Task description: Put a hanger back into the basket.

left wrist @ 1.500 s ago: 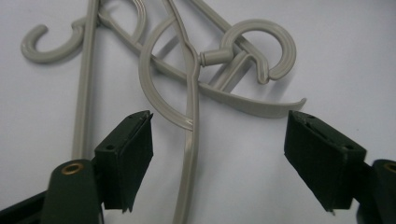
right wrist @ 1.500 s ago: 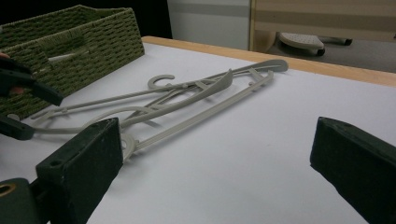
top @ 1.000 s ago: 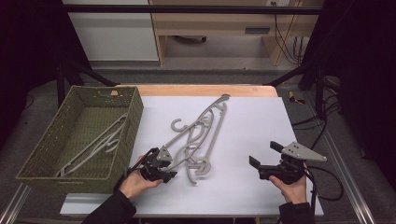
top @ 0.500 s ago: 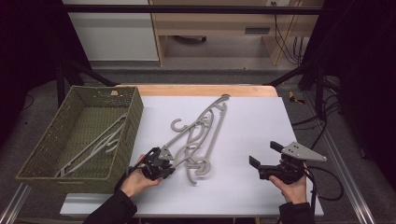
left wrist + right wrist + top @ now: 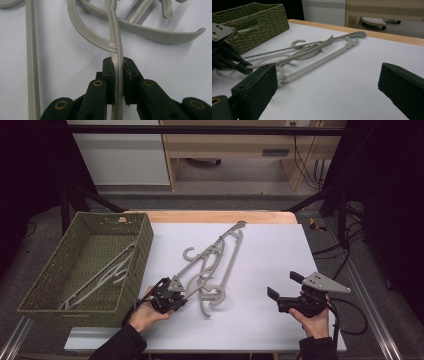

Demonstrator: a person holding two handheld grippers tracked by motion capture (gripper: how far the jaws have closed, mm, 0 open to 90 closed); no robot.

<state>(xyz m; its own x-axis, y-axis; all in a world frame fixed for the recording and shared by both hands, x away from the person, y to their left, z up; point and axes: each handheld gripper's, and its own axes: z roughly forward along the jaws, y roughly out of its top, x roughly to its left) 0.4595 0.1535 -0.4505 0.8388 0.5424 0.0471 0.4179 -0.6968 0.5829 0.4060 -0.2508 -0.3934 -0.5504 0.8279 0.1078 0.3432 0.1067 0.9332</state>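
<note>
Two tools sit at the near edge of my table (image 5: 310, 245), one in each hand. At about seven o'clock, my left tool (image 5: 172, 295) has just been closing, and now its jaws pinch a thin grey bar of a hanger (image 5: 200, 270); in the left gripper view that bar runs straight up between the two black pads (image 5: 110, 75), which press it from both sides, and a curved hook crosses it just above the jaw tips. At about five o'clock, my right tool (image 5: 284, 285) rests in my right hand (image 5: 312, 322) with its jaws spread wide and nothing between them; the right gripper view shows bare white table in the gap.

Farther out, near the middle of the table, the held hanger lies tangled in a small pile of grey hangers (image 5: 317, 50) that stretches from my left tool toward one o'clock, with hooks and arms overlapping; how many are in it I cannot tell for sure. The far tip of the pile comes close to the wooden strip at the table's back edge.

Out at ten o'clock stands a green woven basket (image 5: 145, 245), its right wall just beside the pile. Inside it lies at least one more grey hanger (image 5: 105, 275), set on a slant along the bottom.
</note>
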